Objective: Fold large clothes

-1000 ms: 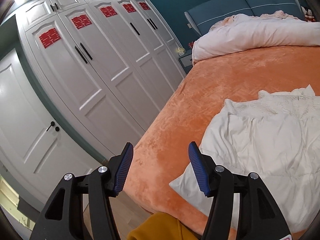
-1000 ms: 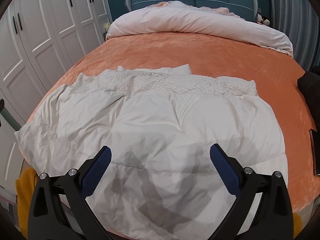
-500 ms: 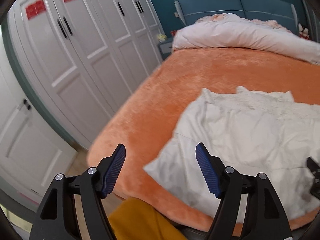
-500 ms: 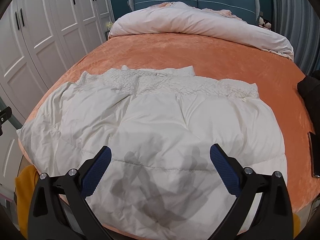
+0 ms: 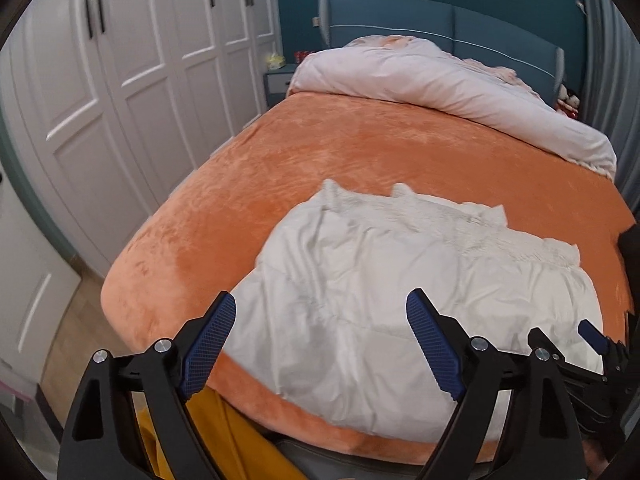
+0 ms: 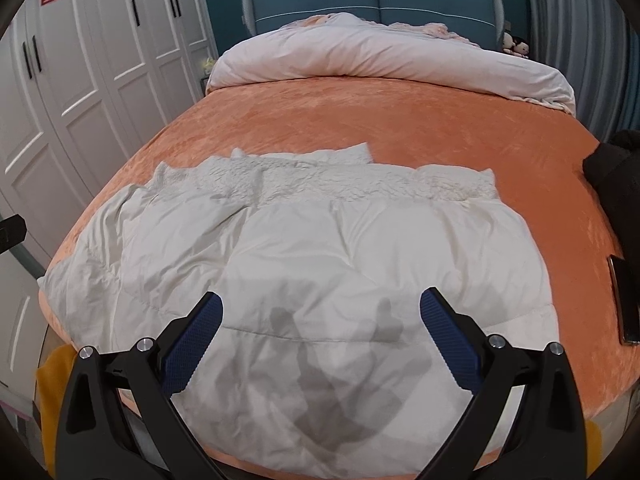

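A large white padded garment (image 6: 320, 256) lies spread flat on the orange bed cover (image 6: 400, 120), its textured band toward the headboard. It also shows in the left wrist view (image 5: 400, 280). My left gripper (image 5: 320, 344) is open and empty, above the garment's near left corner at the bed's foot. My right gripper (image 6: 320, 340) is open and empty above the garment's near edge, casting a shadow on it. The right gripper's tip shows at the right of the left wrist view (image 5: 588, 336).
A rolled pink duvet (image 6: 380, 56) lies by the blue headboard (image 6: 372, 4). White wardrobe doors (image 5: 140, 80) run along the left. A dark item (image 6: 616, 172) and a phone (image 6: 624, 304) lie at the bed's right edge. Yellow cloth (image 5: 232, 432) hangs below the foot.
My left gripper has swung right from the wardrobe toward the bed, bringing the garment and the right gripper into view. The right gripper has barely moved.
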Demonstrator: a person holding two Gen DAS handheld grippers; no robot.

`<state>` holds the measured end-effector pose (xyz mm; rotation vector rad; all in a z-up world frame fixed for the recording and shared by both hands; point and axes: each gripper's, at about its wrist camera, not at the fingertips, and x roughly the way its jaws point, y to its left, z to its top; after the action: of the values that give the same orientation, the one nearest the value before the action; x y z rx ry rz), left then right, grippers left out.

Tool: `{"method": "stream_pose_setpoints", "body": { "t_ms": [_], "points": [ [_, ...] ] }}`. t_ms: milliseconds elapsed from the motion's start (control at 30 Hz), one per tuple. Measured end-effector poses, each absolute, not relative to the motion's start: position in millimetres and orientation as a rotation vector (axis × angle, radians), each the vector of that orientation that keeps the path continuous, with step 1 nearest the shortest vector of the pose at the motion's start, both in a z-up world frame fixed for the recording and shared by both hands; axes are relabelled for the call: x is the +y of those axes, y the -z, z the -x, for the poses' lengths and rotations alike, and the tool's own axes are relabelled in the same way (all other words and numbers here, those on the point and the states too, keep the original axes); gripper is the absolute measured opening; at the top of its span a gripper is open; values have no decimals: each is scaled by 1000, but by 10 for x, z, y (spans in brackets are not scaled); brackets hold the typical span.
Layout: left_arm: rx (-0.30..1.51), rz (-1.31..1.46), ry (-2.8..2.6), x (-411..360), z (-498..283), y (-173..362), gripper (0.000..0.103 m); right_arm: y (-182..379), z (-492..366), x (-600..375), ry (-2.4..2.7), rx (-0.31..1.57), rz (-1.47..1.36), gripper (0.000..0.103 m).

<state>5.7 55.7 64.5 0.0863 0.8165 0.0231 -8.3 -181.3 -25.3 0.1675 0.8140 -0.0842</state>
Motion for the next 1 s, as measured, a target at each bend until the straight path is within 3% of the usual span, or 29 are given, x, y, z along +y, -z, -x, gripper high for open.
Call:
{"method": "stream_pose_setpoints", "body": {
  "t_ms": [300, 400, 700, 1000],
  "points": [
    [452, -525, -234, -281, 104, -723, 86, 225, 267, -2190, 189, 777, -175, 97],
    [431, -553, -232, -382, 91, -714, 86, 238, 323, -2342, 219, 779, -197, 97],
    [807, -298, 92, -360, -220, -501, 86, 288, 414, -2616, 275, 804, -269, 97],
    [981, -189, 161, -367, -306, -163, 86, 255, 385, -2572, 253, 808, -245, 97]
  ]
}}
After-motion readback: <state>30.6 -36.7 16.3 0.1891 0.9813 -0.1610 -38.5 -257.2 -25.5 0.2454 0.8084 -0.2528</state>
